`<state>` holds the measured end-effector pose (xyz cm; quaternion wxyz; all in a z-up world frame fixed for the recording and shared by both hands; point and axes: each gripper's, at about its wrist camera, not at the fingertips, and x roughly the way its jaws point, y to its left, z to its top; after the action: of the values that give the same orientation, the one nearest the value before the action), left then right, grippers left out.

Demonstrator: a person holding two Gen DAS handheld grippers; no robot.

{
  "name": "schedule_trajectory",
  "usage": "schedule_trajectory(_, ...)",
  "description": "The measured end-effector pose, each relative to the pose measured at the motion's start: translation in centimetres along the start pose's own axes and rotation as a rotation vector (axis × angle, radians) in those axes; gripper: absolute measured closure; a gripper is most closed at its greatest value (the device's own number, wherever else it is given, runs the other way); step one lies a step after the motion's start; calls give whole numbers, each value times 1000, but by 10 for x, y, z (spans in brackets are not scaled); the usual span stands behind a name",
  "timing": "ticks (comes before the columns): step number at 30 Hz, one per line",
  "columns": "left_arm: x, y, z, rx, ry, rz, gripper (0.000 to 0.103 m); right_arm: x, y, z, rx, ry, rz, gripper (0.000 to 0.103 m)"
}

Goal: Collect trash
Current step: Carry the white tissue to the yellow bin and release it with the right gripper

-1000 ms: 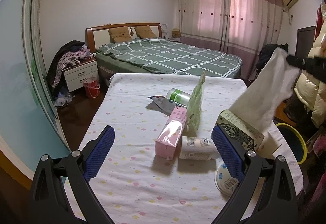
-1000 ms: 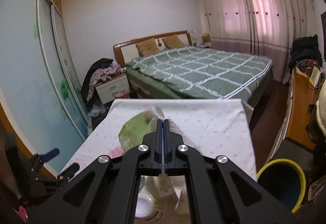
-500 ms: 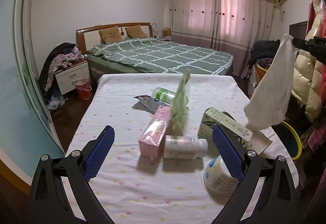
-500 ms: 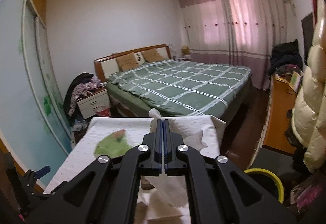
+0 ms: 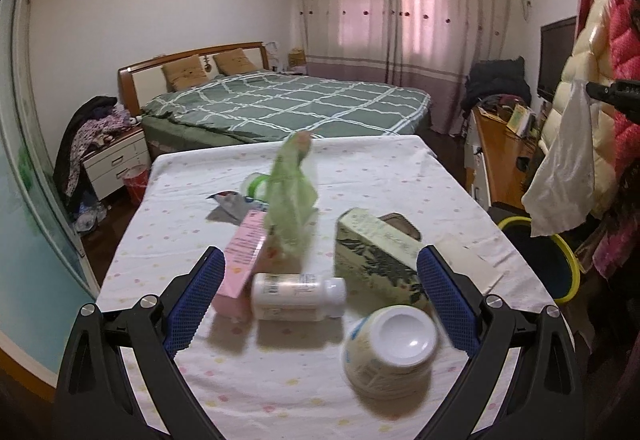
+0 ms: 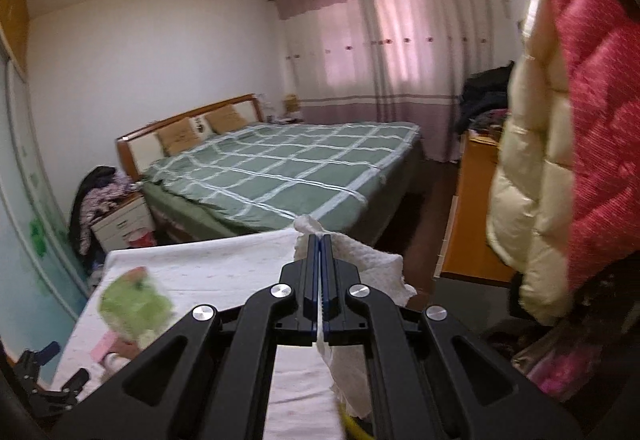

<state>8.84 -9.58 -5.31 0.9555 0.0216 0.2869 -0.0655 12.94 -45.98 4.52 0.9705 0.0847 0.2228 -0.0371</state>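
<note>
My right gripper (image 6: 319,240) is shut on a white paper towel (image 6: 376,276), which hangs below its fingers. In the left wrist view the towel (image 5: 560,176) dangles high at the right, above a yellow-rimmed bin (image 5: 552,260) beside the table. My left gripper (image 5: 320,272) is open and empty over the near table edge. Between its fingers lie a white bottle (image 5: 298,294), a pink box (image 5: 240,264), a patterned green box (image 5: 376,256) and an upturned white cup (image 5: 392,352). A green bag (image 5: 290,196) stands behind them.
The table (image 5: 380,168) has a white dotted cloth. A green-capped bottle (image 5: 256,186) and a foil wrapper (image 5: 234,202) lie further back. Padded jackets (image 5: 592,108) hang at the right. A bed (image 5: 280,104) and a wooden desk (image 5: 500,148) stand beyond.
My right gripper has carried the paper towel up and to the right, off the table toward the bin. The left gripper has drifted right and slightly nearer the items.
</note>
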Motion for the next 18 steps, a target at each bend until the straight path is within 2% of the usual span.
schedule_trajectory(12,14,-26,1,48,33,-21,8,60,-66,-62,99,178,-111,102)
schedule_trajectory(18,19,-32,-2,61,46,-27,8,81,-79,-85,126,242,-146,102)
